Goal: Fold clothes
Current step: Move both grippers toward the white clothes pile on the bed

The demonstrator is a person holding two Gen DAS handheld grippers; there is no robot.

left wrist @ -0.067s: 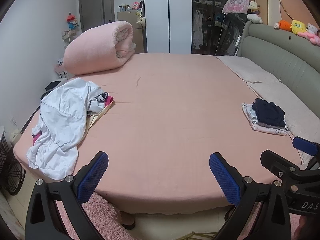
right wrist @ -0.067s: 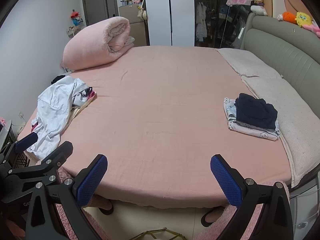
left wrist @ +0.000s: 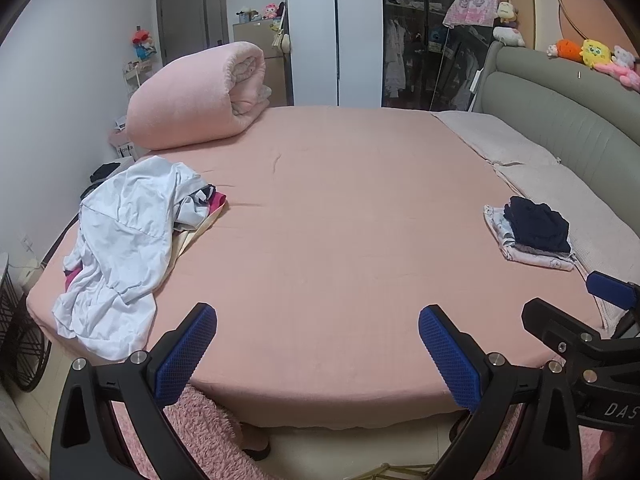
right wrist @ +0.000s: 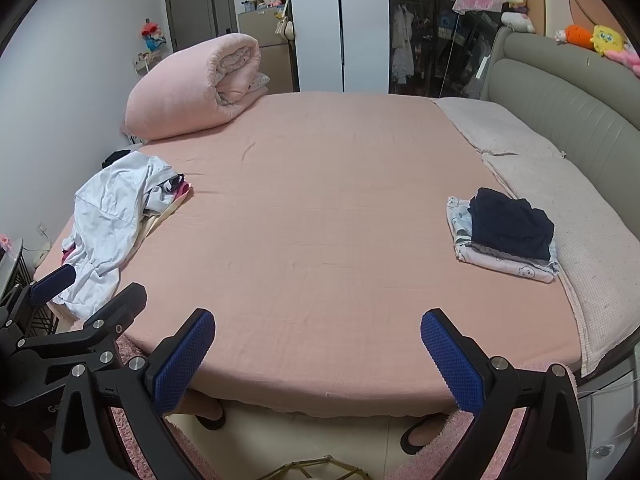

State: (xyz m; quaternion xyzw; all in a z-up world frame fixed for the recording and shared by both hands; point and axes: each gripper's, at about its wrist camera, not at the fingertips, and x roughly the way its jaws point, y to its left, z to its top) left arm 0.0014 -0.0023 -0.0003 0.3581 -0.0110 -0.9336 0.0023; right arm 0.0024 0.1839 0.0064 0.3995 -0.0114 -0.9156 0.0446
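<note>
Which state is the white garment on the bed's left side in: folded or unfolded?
Unfolded: the white garment lies crumpled and spread loosely over other clothes, one end draping toward the bed edge.

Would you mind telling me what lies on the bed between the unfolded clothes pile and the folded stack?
Only bare pink sheet lies between the unfolded clothes pile and the folded stack; both wrist views show it.

Clothes on the bed: one unfolded heap, one folded stack.

A crumpled white garment lies spread over a heap of unfolded clothes at the bed's left edge, with pink, cream and dark patterned pieces showing beneath it. Well apart, near the pillows on the right, a folded dark navy garment rests on a folded pale printed garment, forming a flat stack.
</note>
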